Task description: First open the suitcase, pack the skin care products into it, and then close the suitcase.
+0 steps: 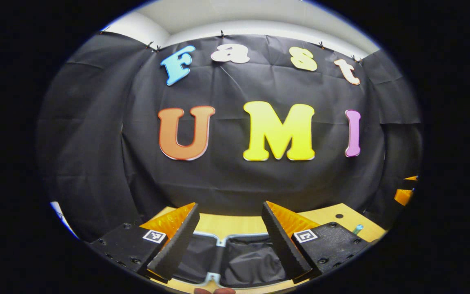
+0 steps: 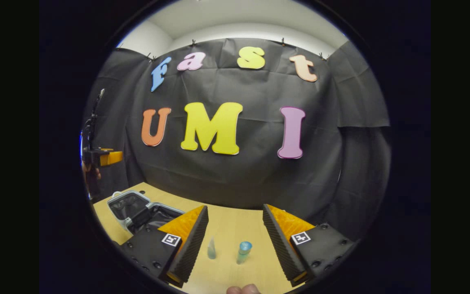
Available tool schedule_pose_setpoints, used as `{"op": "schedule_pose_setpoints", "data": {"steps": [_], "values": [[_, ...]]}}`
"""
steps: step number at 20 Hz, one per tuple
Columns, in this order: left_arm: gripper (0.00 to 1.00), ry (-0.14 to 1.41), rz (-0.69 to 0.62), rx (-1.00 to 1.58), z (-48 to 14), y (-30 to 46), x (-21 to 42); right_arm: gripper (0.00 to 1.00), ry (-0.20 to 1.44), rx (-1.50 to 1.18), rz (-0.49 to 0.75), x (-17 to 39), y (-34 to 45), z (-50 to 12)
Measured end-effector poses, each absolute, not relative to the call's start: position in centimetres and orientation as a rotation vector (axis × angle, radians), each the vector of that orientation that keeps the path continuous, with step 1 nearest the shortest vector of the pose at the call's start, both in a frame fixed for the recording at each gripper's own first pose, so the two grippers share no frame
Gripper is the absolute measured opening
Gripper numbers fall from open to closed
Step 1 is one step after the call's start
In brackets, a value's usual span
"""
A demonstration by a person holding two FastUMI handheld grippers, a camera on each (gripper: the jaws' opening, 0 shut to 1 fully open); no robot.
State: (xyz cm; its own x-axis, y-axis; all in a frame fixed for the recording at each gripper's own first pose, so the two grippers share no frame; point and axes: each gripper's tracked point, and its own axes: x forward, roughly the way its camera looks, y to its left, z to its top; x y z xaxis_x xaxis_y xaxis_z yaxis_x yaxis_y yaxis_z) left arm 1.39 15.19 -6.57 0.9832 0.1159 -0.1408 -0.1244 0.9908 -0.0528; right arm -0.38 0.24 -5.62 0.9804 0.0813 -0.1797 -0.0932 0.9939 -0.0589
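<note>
The suitcase (image 1: pixel 222 240) lies open right under my left gripper (image 1: pixel 230 208), showing its black lining and silver rim between the open, empty fingers. In the right gripper view the open suitcase (image 2: pixel 137 206) sits at the left of the wooden table. Two small skin care bottles stand ahead of my right gripper (image 2: pixel 235 209): a clear one (image 2: pixel 211 249) and a blue-capped one (image 2: pixel 243 252), both between its open fingers and apart from them. The blue-capped bottle (image 1: pixel 357 228) also peeks past the right finger in the left gripper view.
The wooden table (image 2: pixel 235 228) runs back to the black cloth wall. The left gripper (image 2: pixel 102 157), held by a hand, hangs above the suitcase at the left edge of the right gripper view. The right gripper (image 1: pixel 404 195) shows at the far right of the left gripper view.
</note>
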Motion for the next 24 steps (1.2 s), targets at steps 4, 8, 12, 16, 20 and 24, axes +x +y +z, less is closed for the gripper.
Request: {"op": "schedule_pose_setpoints", "data": {"steps": [4,8,12,16,20,24], "values": [[0.98,0.119,0.078,-0.112,-9.5,6.2,0.9,0.80,0.217,-0.057,0.069,-1.6,-5.3,-7.8],[0.98,0.208,-0.042,-0.080,-12.9,-0.8,0.5,0.80,0.274,-0.042,0.075,-1.8,-7.5,-10.7],[0.98,0.306,-0.122,-0.091,-16.8,-6.5,0.0,0.80,0.314,-0.043,0.104,-1.8,-9.2,-13.1],[0.98,0.402,-0.165,-0.050,-21.5,-10.2,-0.3,0.80,0.349,-0.053,0.117,-1.7,-10.3,-15.2],[0.98,0.481,-0.224,0.013,-27.7,-13.6,1.6,0.80,0.403,-0.082,0.113,-2.7,-12.2,-17.8],[0.98,0.586,-0.207,-0.018,-34.7,-13.8,4.1,0.77,0.459,-0.093,0.061,-3.8,-14.8,-19.6]]}}
